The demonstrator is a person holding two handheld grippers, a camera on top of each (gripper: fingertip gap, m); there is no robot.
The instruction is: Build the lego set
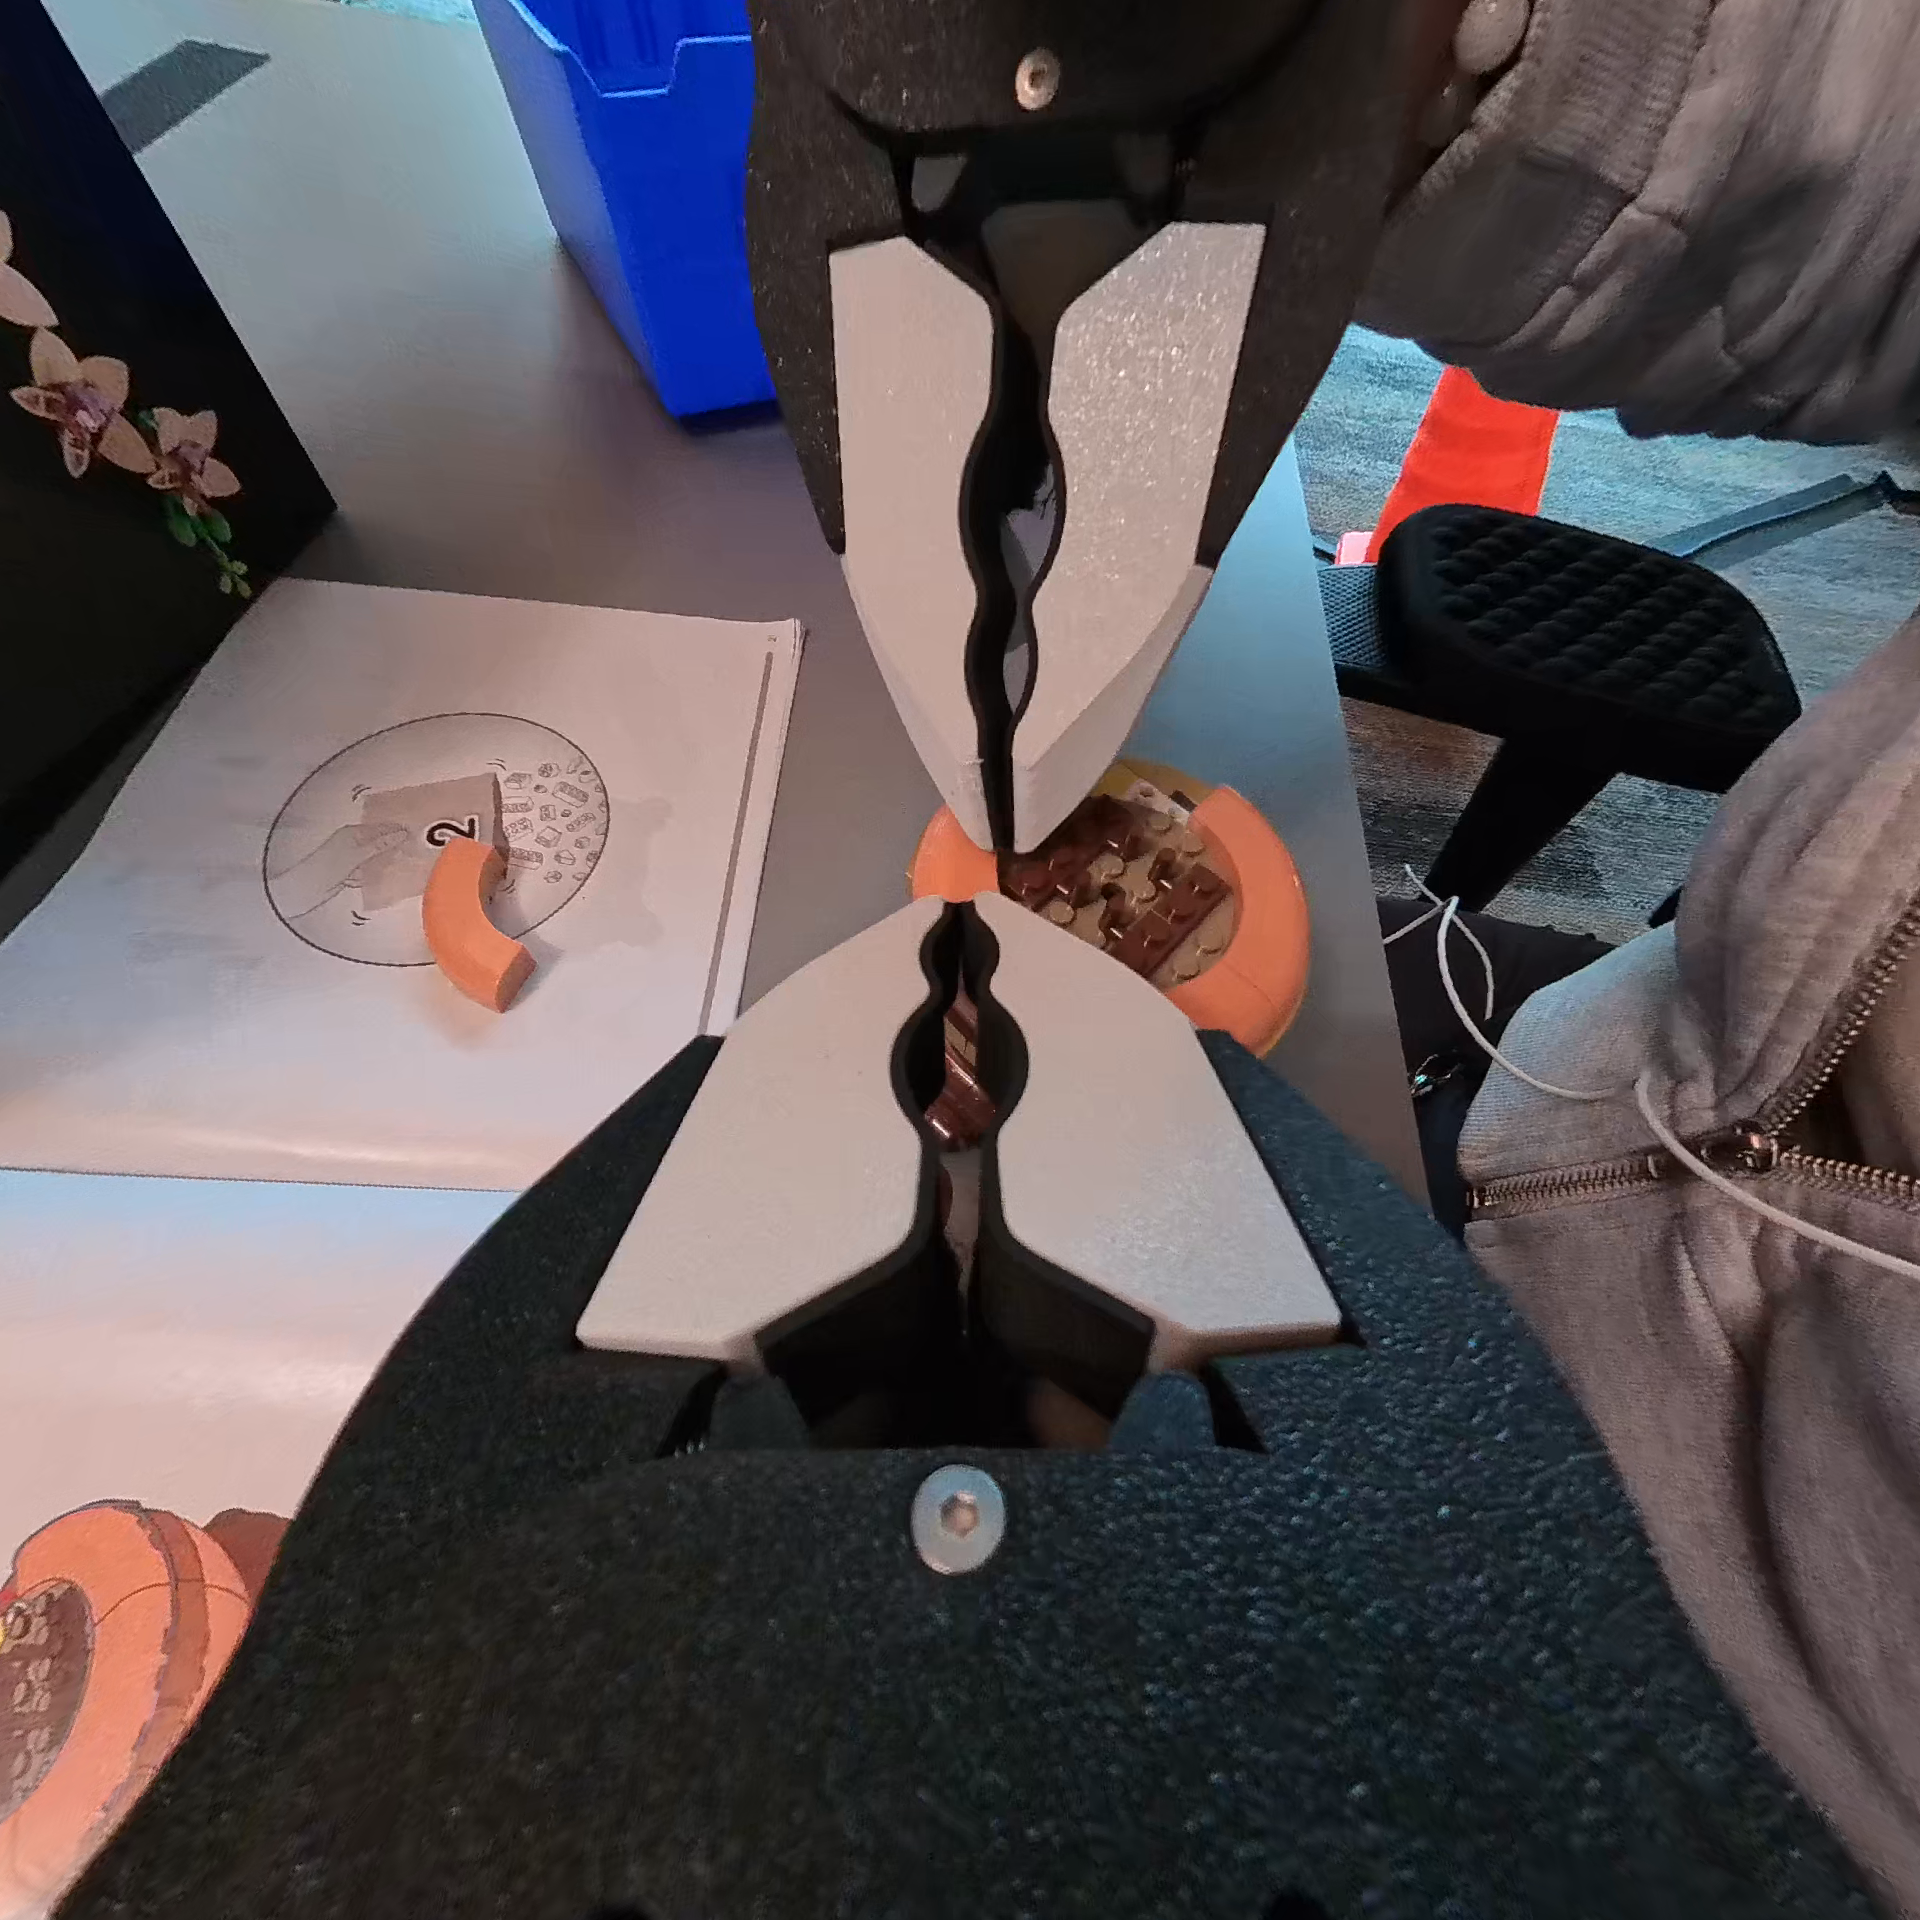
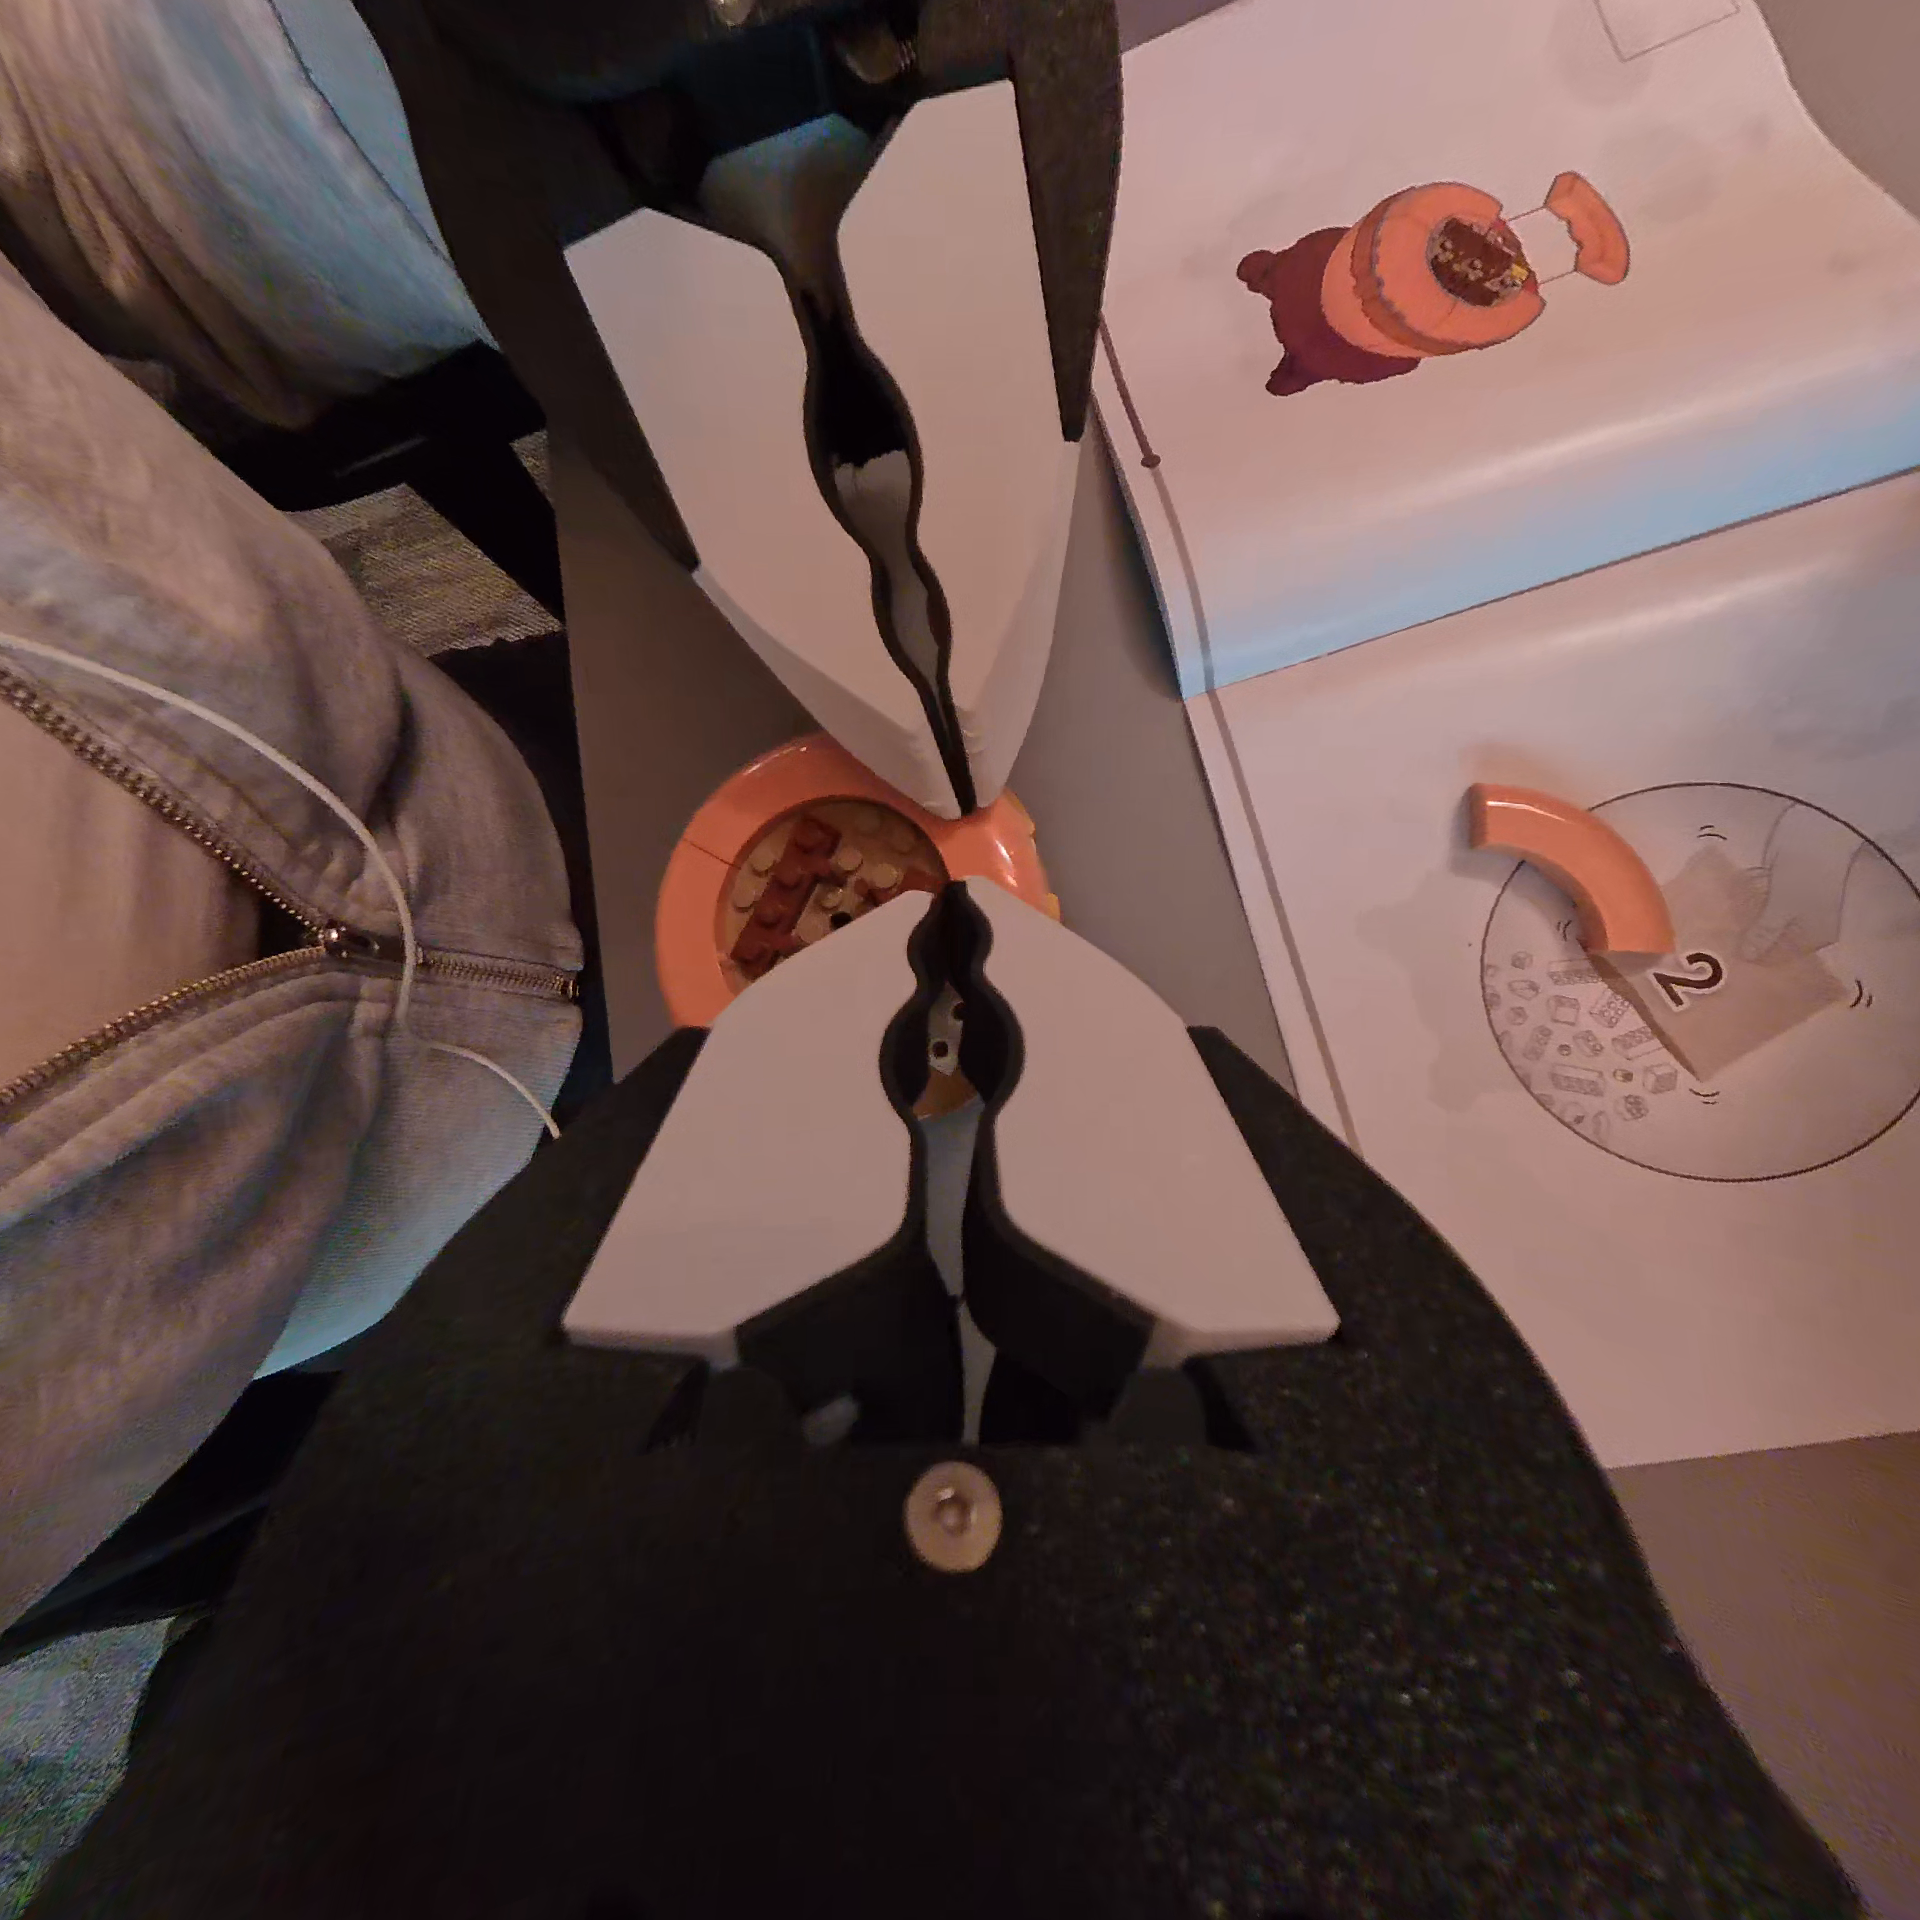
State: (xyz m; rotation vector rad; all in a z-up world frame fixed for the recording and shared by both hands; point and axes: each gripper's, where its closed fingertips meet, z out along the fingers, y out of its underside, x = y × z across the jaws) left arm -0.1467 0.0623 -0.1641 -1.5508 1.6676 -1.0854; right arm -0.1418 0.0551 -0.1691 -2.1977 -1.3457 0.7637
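Both closed hand-held grippers, left (image 1: 961,906) and right (image 2: 958,891), meet tip to tip over my round orange brick pot (image 1: 1262,940), neither visibly holding anything.

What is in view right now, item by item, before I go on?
Round lego pot: one, orange rim, brown and tan plates inside, on the table between the two tools.
Curved lego piece: one, orange, loose on the booklet.
Instruction booklet: one, white, open, flat on the table.
Bin: one, blue, far side of table.
Box: one, black with flower picture, beside booklet.
Table: one, grey.
Chair: one, black, off the table.
Person's hoodie: grey, zipped.
Left gripper: jaws shut, tips at the pot rim.
Right gripper: jaws shut, tips at the pot rim.
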